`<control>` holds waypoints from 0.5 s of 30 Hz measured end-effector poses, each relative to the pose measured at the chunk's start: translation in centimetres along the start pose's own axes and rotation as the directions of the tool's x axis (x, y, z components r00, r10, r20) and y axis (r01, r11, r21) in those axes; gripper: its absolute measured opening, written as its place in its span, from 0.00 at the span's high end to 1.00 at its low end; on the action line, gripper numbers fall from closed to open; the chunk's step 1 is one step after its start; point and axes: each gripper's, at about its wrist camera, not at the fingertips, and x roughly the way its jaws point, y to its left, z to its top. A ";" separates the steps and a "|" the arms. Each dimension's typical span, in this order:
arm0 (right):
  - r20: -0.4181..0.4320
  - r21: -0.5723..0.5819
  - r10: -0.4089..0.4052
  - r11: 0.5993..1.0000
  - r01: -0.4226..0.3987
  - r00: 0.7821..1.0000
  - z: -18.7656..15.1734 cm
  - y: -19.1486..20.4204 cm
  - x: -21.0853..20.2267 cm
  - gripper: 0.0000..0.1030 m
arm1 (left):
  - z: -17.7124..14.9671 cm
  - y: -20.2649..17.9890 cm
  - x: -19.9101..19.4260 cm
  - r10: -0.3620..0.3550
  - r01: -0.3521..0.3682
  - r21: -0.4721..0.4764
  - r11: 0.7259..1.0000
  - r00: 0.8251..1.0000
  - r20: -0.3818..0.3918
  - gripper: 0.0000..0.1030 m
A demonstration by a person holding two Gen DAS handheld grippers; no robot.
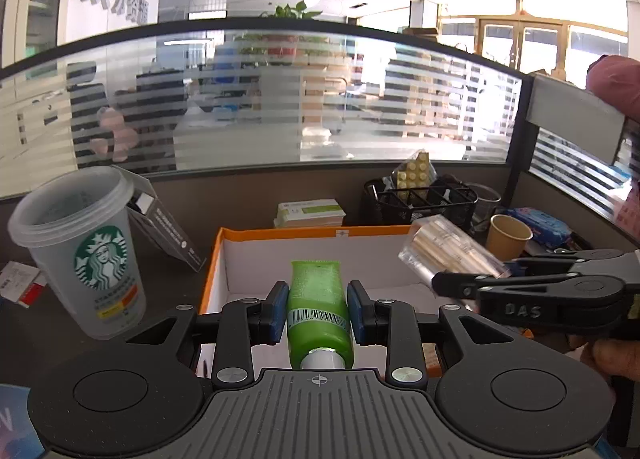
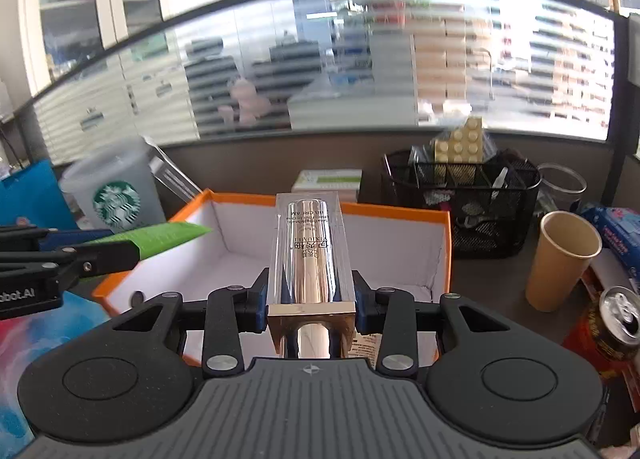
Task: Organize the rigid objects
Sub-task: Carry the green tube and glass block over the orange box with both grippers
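My left gripper [image 1: 318, 311] is shut on a green tube [image 1: 318, 299], cap toward the camera, held over the near edge of an open orange box [image 1: 280, 233] with a white inside. My right gripper [image 2: 310, 295] is shut on a clear-cased gold BB cream bottle [image 2: 308, 255], also held above the orange box [image 2: 396, 213]. In the left wrist view the right gripper [image 1: 472, 279] comes in from the right with the bottle [image 1: 448, 251]. In the right wrist view the left gripper [image 2: 116, 253] comes in from the left with the green tube [image 2: 168, 239].
A Starbucks cup [image 1: 84, 247] stands left of the box. Behind it are a small green-white carton [image 1: 310, 213] and a black mesh organizer [image 1: 424, 203]. A paper cup [image 2: 560, 259], a drinks can [image 2: 620, 317] and a blue packet [image 2: 616, 235] crowd the right side.
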 end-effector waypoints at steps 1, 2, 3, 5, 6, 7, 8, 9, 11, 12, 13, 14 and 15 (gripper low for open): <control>-0.013 0.003 0.000 1.000 0.000 1.000 0.1 -0.1 0.6 0.66 | 0.1 0.0 0.5 0.001 -0.001 0.001 1.000 1.000 -0.007 0.71; -0.029 0.009 0.002 1.000 -0.001 1.000 0.2 -0.2 1.2 0.66 | 0.1 0.0 1.0 0.002 -0.002 0.001 1.000 1.000 -0.014 0.71; -0.041 0.019 0.006 1.000 -0.005 0.999 0.3 -0.4 1.8 0.66 | 0.1 0.0 1.6 0.001 -0.001 -0.001 1.000 1.000 -0.022 0.71; -0.063 0.023 0.004 1.000 -0.003 0.998 0.3 -0.5 2.8 0.66 | 0.0 -0.1 2.7 0.000 -0.001 -0.013 1.000 0.999 -0.039 0.71; -0.072 0.019 -0.002 1.000 0.003 0.997 0.3 -0.5 3.2 0.66 | -0.1 -0.1 3.3 0.000 -0.001 -0.018 1.000 0.999 -0.046 0.71; -0.079 0.017 -0.006 1.000 0.007 0.997 0.3 -0.5 3.5 0.66 | -0.2 -0.1 3.9 0.000 -0.001 -0.023 1.000 0.999 -0.053 0.71; -0.086 0.015 -0.008 1.000 0.009 0.996 0.2 -0.4 3.8 0.66 | -0.3 -0.1 4.3 0.002 -0.003 -0.026 1.000 0.998 -0.060 0.71; -0.093 0.012 -0.009 1.000 0.010 0.996 0.1 -0.3 4.1 0.66 | -0.4 -0.1 4.9 0.001 -0.003 -0.029 1.000 0.998 -0.067 0.71; -0.109 0.011 -0.004 1.000 0.005 0.994 0.1 -0.3 4.6 0.66 | -0.6 -0.1 5.8 -0.005 0.002 -0.041 0.999 0.997 -0.082 0.71; -0.126 0.016 0.005 1.000 -0.003 0.992 0.0 -0.2 4.9 0.66 | -0.7 -0.1 6.1 -0.008 0.004 -0.043 0.999 0.996 -0.090 0.71; -0.137 0.009 0.002 1.000 -0.001 0.991 -0.1 0.0 5.3 0.66 | -0.9 -0.1 6.5 -0.009 0.004 -0.045 0.999 0.995 -0.096 0.71; -0.143 -0.008 -0.007 1.000 0.006 0.990 -0.2 0.2 5.5 0.66 | -0.9 0.0 6.7 -0.009 0.004 -0.047 0.999 0.995 -0.100 0.71; -0.148 -0.022 -0.016 1.000 0.013 0.989 -0.3 0.4 5.8 0.66 | -1.0 0.0 7.0 -0.010 0.005 -0.049 0.999 0.994 -0.105 0.71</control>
